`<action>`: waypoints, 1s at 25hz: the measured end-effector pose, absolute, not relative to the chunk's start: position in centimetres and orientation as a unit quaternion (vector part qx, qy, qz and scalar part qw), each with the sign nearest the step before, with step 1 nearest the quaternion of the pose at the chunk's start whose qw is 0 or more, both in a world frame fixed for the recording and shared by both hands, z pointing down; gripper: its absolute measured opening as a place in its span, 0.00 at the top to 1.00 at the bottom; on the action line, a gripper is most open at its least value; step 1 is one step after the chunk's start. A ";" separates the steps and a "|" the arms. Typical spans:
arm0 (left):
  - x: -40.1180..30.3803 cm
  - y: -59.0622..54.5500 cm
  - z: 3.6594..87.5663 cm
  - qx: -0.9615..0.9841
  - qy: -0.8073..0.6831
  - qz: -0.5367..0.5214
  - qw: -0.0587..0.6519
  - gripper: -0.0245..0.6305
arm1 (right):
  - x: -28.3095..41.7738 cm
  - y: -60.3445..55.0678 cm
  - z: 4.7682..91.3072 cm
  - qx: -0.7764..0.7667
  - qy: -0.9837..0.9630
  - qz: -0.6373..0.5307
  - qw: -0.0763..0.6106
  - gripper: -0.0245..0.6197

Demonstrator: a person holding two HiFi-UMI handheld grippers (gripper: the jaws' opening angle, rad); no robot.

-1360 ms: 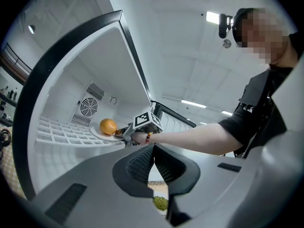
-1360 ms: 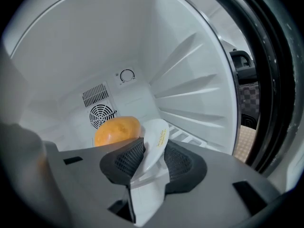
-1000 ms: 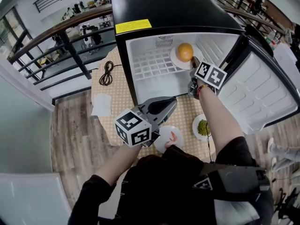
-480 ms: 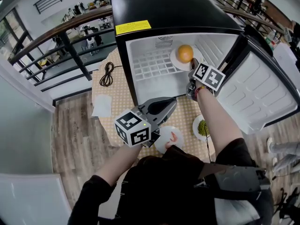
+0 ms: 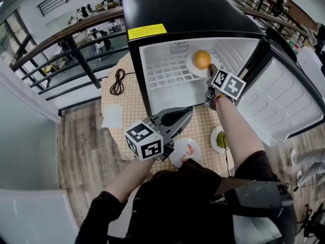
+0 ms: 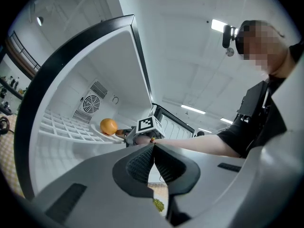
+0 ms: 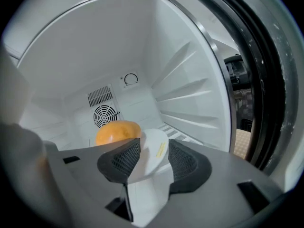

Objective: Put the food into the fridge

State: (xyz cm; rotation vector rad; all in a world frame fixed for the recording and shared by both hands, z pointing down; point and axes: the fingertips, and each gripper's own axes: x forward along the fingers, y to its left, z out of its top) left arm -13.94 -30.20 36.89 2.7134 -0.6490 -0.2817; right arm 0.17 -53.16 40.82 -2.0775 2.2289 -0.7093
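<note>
An orange (image 5: 202,59) sits on a white plate (image 5: 193,67) on the wire shelf inside the open black fridge (image 5: 188,14). My right gripper (image 5: 212,71) reaches into the fridge at the plate's near edge. In the right gripper view its jaws have just been opening. The plate's rim (image 7: 154,151) lies between the pads (image 7: 122,160) with a gap on each side, and the orange (image 7: 117,131) is just behind. My left gripper (image 5: 188,112) hangs over the table in front of the fridge, shut (image 6: 153,151) with nothing in it.
On the dotted table below are a plate with shrimp (image 5: 184,151) and a plate of green food (image 5: 220,139). The fridge door (image 5: 277,98) stands open at the right. A coiled black cable (image 5: 118,80) and a white napkin (image 5: 112,116) lie at the table's left.
The head view has shifted a little. Both grippers, the plate and the orange stay where they were.
</note>
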 end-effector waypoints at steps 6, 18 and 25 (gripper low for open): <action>-13.8 -29.9 36.8 0.956 -0.219 -0.102 0.166 0.94 | -0.2 -53.2 40.8 -0.663 0.719 -0.211 -0.003 0.65; -14.1 -29.7 37.1 0.952 -0.234 -0.101 0.168 0.94 | -0.2 -53.1 41.0 -0.666 0.718 -0.204 -0.016 0.65; -13.8 -29.4 37.0 0.951 -0.240 -0.099 0.167 0.94 | 1.1 -52.9 40.3 -0.675 0.714 -0.186 -0.018 0.74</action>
